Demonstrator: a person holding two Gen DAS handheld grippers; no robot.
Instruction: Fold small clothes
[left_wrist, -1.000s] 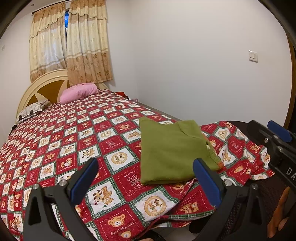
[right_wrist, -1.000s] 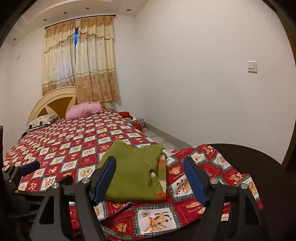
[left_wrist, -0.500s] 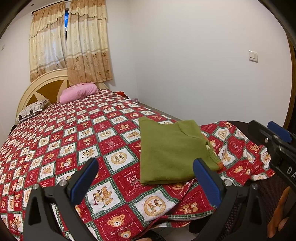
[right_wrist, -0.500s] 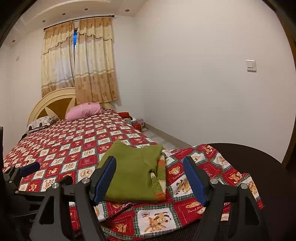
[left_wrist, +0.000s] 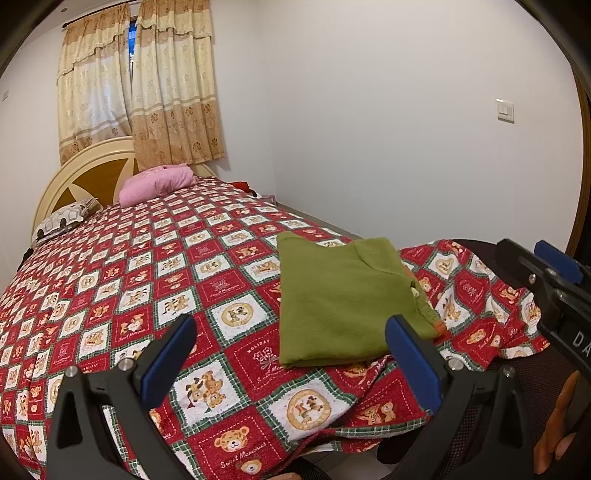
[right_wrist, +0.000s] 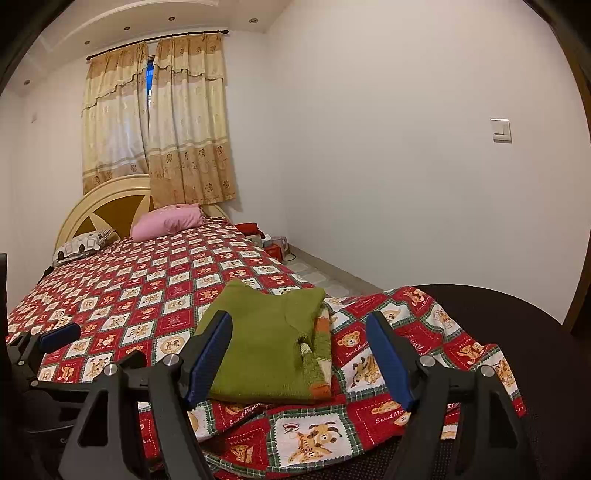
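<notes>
A small green sweater lies folded flat on the red patchwork quilt near the bed's foot corner. It also shows in the right wrist view, with an orange and cream striped cuff along its right edge. My left gripper is open and empty, held back from the sweater's near edge. My right gripper is open and empty, also short of the sweater. The right gripper's blue pad shows at the far right of the left wrist view.
A pink pillow and a patterned pillow lie by the round headboard. A dark chair back sits under the quilt's hanging corner. Small items lie on the floor by the white wall.
</notes>
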